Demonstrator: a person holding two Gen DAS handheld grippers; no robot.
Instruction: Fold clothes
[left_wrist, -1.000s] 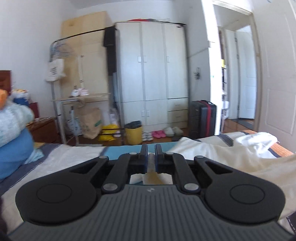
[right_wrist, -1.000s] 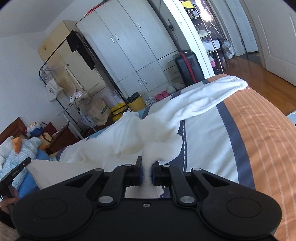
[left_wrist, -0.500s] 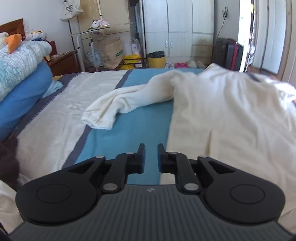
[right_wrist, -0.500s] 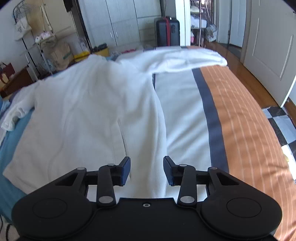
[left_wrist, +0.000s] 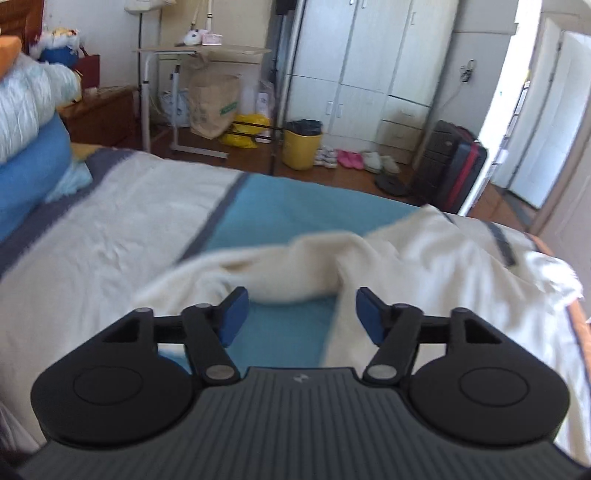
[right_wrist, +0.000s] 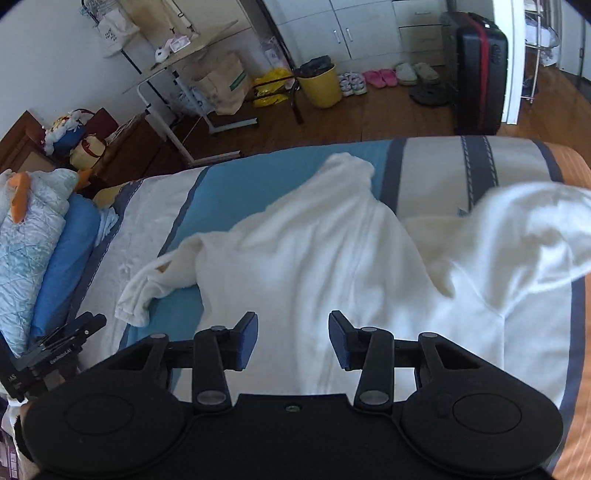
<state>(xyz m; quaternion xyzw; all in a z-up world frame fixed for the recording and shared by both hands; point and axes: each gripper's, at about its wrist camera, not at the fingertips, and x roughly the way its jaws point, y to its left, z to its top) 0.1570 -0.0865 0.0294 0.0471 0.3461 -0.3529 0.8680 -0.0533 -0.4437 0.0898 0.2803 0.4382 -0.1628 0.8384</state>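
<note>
While the left wrist view is blurred, it shows the left hand-held gripper (left_wrist: 299, 317) tilted down toward the bed (left_wrist: 110, 236), its blue pads (left_wrist: 232, 315) spread well apart. The jaws are opening, and nothing sits between them but the blue stripe of the bedspread below. A cream-white garment (left_wrist: 424, 266) lies on the bed just ahead; one sleeve (left_wrist: 258, 266) runs leftward across the blue stripe, past the left pad, and the body spreads to the right under and beyond the right pad. Beyond the bed stand a yellow bin (left_wrist: 301, 146), a white wardrobe (left_wrist: 369, 66) and a dark suitcase (left_wrist: 454, 170).

From the right wrist view, the right hand-held gripper (right_wrist: 293, 341) points more steeply down over the same garment (right_wrist: 314, 258), which lies spread across the middle of the bed (right_wrist: 517, 170). Its jaws are opening too, moderately wide, with only the garment's lower part seen below the gap and no cloth pinched. The left sleeve (right_wrist: 155, 284) ends in a bunched cuff on the blue stripe; the right sleeve (right_wrist: 524, 229) lies rumpled toward the orange edge. At the lower left edge, the other gripper (right_wrist: 55, 354) shows in part beside the stacked pillows (right_wrist: 33, 240), held in a hand barely visible.
</note>
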